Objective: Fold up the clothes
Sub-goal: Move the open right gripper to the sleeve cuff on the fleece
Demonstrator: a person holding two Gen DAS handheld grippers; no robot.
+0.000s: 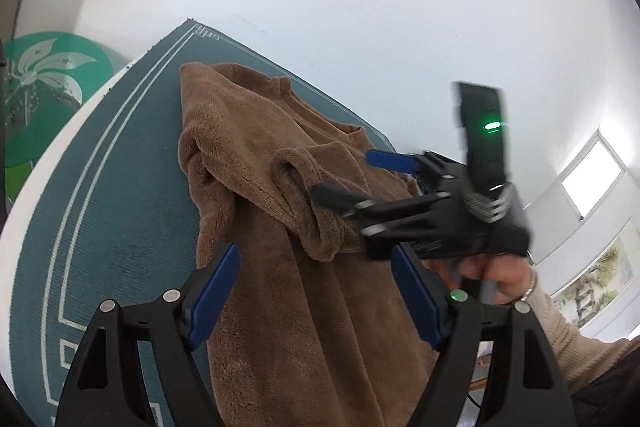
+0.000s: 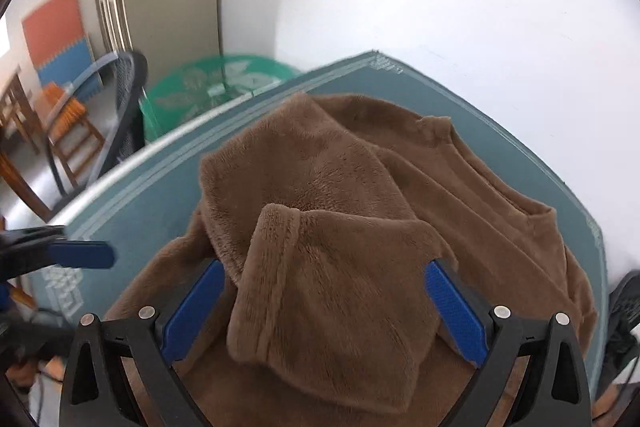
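I am seeing both the left gripper [image 1: 316, 297] and the right gripper [image 2: 324, 311] standing wide open, gripping nothing. The brown sweater [image 1: 280, 227] is lying under and ahead of the fingers, a sleeve [image 2: 320, 287] folded across. A teal mat [image 1: 100, 187] is lying beneath, white wall [image 1: 360, 7] beyond. The right gripper's fingertips are blurring in the left view.
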